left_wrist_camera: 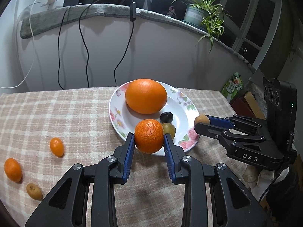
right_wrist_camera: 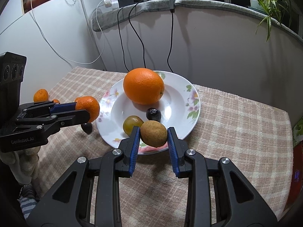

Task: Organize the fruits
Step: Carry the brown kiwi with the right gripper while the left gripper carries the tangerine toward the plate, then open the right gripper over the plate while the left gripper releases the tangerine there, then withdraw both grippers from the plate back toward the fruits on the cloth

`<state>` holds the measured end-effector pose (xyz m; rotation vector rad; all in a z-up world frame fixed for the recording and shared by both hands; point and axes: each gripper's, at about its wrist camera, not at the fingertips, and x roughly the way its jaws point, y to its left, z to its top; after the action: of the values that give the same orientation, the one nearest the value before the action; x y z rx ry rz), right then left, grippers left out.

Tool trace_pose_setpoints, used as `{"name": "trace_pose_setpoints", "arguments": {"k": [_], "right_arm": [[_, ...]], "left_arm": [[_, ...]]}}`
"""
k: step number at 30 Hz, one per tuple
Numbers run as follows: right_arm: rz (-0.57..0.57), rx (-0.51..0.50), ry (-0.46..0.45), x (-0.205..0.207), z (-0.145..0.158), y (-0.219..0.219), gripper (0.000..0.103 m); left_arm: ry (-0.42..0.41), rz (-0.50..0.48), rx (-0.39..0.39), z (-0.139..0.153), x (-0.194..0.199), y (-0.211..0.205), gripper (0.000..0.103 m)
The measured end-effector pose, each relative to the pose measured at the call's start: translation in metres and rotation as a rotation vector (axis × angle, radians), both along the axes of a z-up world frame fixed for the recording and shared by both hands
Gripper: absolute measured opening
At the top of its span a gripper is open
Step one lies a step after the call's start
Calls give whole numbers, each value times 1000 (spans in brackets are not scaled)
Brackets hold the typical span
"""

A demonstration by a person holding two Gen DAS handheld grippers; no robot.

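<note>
A white floral plate [left_wrist_camera: 181, 102] [right_wrist_camera: 181, 94] holds a large orange [left_wrist_camera: 145, 96] [right_wrist_camera: 143, 86], a dark plum [left_wrist_camera: 166, 117] [right_wrist_camera: 153, 114] and a green fruit [left_wrist_camera: 169, 129] [right_wrist_camera: 132, 124]. My left gripper [left_wrist_camera: 149, 141] [right_wrist_camera: 83, 111] is shut on a mandarin [left_wrist_camera: 149, 135] [right_wrist_camera: 88, 108] at the plate's near-left rim. My right gripper [right_wrist_camera: 153, 140] [left_wrist_camera: 202, 122] is shut on a brown fruit [right_wrist_camera: 153, 135] [left_wrist_camera: 201, 120] over the plate's near rim.
On the checked cloth left of the plate lie a kumquat [left_wrist_camera: 56, 146], a mandarin [left_wrist_camera: 12, 169] [right_wrist_camera: 40, 95] and a small brown fruit [left_wrist_camera: 34, 191]. A dark fruit [right_wrist_camera: 87, 128] lies beside the plate under the left gripper. Cables hang down the back wall.
</note>
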<state>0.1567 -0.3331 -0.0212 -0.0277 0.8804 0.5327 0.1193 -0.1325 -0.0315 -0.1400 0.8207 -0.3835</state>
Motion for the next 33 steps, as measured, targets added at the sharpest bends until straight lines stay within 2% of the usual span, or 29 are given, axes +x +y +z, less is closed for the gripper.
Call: {"name": "trace_pose_setpoints", "arguments": {"k": [8, 9, 10, 11, 12, 13, 16, 21, 28, 31, 33], "right_arm": [[-2, 3, 3, 2, -2, -1, 31], [-3, 2, 3, 2, -2, -1, 33], [-3, 2, 3, 2, -2, -1, 44], [-6, 1, -2, 2, -2, -1, 56], [-11, 1, -9, 2, -1, -1, 61], [-13, 3, -17, 1, 0, -2, 65], [-10, 10, -19, 1, 1, -2, 66], [-19, 19, -30, 0, 3, -3, 81], [-17, -3, -47, -3, 7, 1, 91], [-9, -6, -46, -4, 6, 2, 92], [-15, -10, -43, -4, 5, 2, 92]], "left_arm": [[-1, 0, 13, -1, 1, -1, 30], [0, 1, 14, -1, 1, -2, 31], [0, 3, 14, -2, 1, -1, 32], [-2, 4, 13, -1, 1, -1, 38], [-5, 5, 11, -1, 1, -1, 45], [-7, 6, 10, 0, 0, 0, 46], [-10, 5, 12, 1, 0, 0, 55], [-20, 6, 18, 2, -1, 0, 69], [-26, 19, 36, 4, -2, -1, 71], [-37, 27, 49, 6, -3, -1, 79], [-41, 31, 50, 7, -4, 0, 79]]}}
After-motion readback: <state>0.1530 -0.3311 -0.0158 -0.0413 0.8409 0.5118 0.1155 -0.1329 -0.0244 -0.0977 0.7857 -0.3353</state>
